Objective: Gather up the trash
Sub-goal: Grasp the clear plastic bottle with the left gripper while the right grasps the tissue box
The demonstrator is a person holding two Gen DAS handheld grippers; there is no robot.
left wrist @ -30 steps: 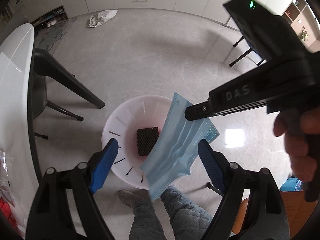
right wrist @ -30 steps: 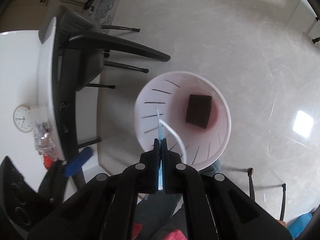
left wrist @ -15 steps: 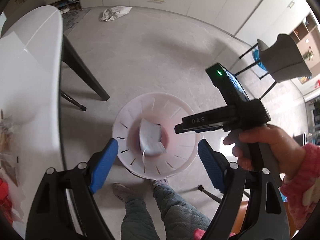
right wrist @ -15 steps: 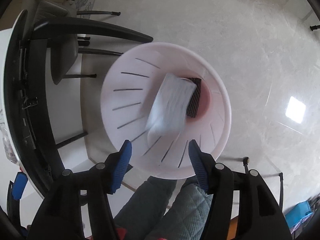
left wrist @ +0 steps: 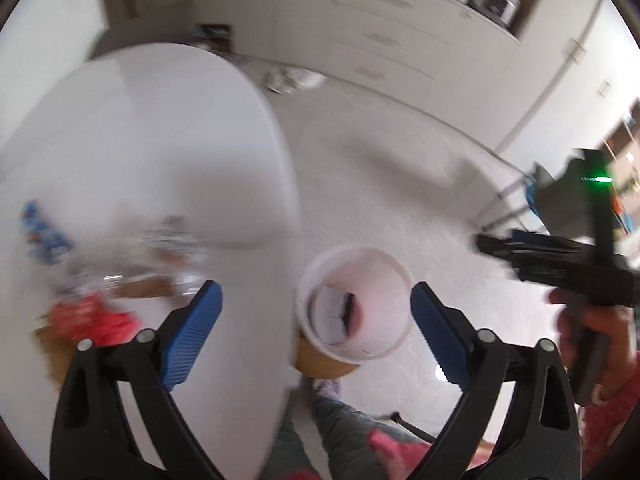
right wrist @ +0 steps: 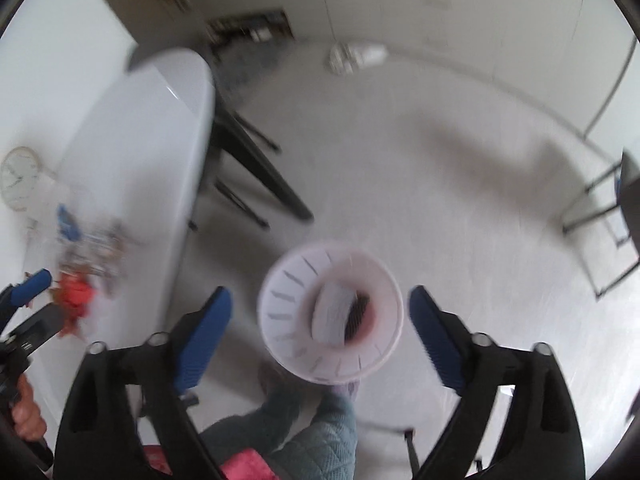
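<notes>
A white slotted trash bin [left wrist: 394, 280] [right wrist: 288, 304] stands on the floor by the white table. Inside it lie a pale face mask [left wrist: 328, 316] [right wrist: 330, 314] and a dark ridged pad [right wrist: 360, 312]. My left gripper [left wrist: 316, 320] is open and empty, above the table edge and the bin. My right gripper [right wrist: 320, 320] is open and empty above the bin; it also shows at the right of the left wrist view [left wrist: 560, 256]. Blurred trash lies on the table: a red wrapper [left wrist: 92, 316] [right wrist: 76, 294], clear plastic wrappers [left wrist: 168, 256] and a blue wrapper [left wrist: 42, 232].
The white table [left wrist: 140, 128] [right wrist: 152, 136] fills the left side. A black chair [right wrist: 256, 168] stands beside it. A round clock [right wrist: 18, 178] lies on the table. A crumpled bag [left wrist: 292, 78] lies on the floor by the cabinets. My legs [right wrist: 304, 424] are below.
The mask, held by my right gripper a second ago, has dropped into the bin. Both grippers have since swung up and left towards the table, and the bin looks smaller.
</notes>
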